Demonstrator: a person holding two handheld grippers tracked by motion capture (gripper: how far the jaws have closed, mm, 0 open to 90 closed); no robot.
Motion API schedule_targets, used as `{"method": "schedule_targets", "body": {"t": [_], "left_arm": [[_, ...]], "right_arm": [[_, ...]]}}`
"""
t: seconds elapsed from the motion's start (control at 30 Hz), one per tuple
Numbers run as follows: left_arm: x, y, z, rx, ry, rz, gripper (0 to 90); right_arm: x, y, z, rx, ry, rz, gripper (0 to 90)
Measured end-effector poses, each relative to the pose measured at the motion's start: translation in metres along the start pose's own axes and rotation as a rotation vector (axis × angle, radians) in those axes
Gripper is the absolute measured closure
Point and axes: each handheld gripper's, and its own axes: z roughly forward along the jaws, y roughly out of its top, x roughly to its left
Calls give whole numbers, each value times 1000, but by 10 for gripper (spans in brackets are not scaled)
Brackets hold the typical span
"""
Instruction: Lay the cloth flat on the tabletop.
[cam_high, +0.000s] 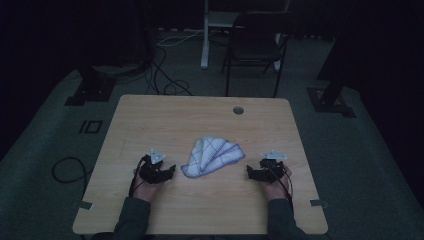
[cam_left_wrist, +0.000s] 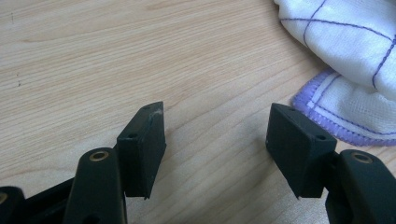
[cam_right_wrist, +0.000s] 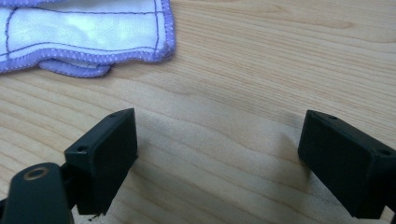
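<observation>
item under inspection: one white cloth (cam_high: 214, 156) with thin purple grid lines and a purple stitched hem, lying loosely folded on the desk (cam_high: 165, 115). it sits between the two tools, nearer the person's edge than the round cable hole (cam_high: 238, 110), which lies beyond the cloth toward the far edge.

left tool (cam_high: 159, 172): resting on the desk to the left of the cloth, apart from it. jaws stand wide apart with bare wood between them; nothing held. in the left gripper view the cloth's hem (cam_left_wrist: 327, 122) lies just beyond the tip of one jaw, not touching.

right tool (cam_high: 264, 172): resting to the right of the cloth, apart from it. jaws likewise spread, empty. in the right gripper view the folded hem (cam_right_wrist: 116, 56) lies ahead and off to one side.

handling judgement: the cloth appears light, soft and limp, with no stiffness of its own; it will sag and drape when lifted and may unfold. several layers overlap at the corner nearest the left tool, so a pinch there risks taking more than one ply. not fragile; the weave should give the pads fair friction.

recommended hold: the stitched hem at a free corner, where the edge is thickest and lies slightly proud of the desk. one tool per corner would keep it spread.
</observation>
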Motion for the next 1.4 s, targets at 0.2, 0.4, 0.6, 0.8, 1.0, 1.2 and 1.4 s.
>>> {"method": "schedule_targets", "body": {"t": [0.2,0.4,0.6,0.8,1.0,1.2,1.4], "left_arm": [[0,0,0,0,0,-1,382],[0,0,0,-1,1,-1,382],[0,0,0,-1,1,-2,382],[0,0,0,-1,1,-2,382],[0,0,0,-1,2,-2,382],[-1,0,0,-1,2,-2,382],[-3,0,0,-2,-6,6,399]], "right_arm": [[0,0,0,0,2,0,128],[2,0,-2,7,5,-5,162],[4,1,-5,11,1,-2,274],[8,3,-12,-24,14,1,349],[16,4,-19,-52,36,-18,395],[23,5,-23,-63,54,-36,439],[27,8,-25,-74,61,-49,456]]}}
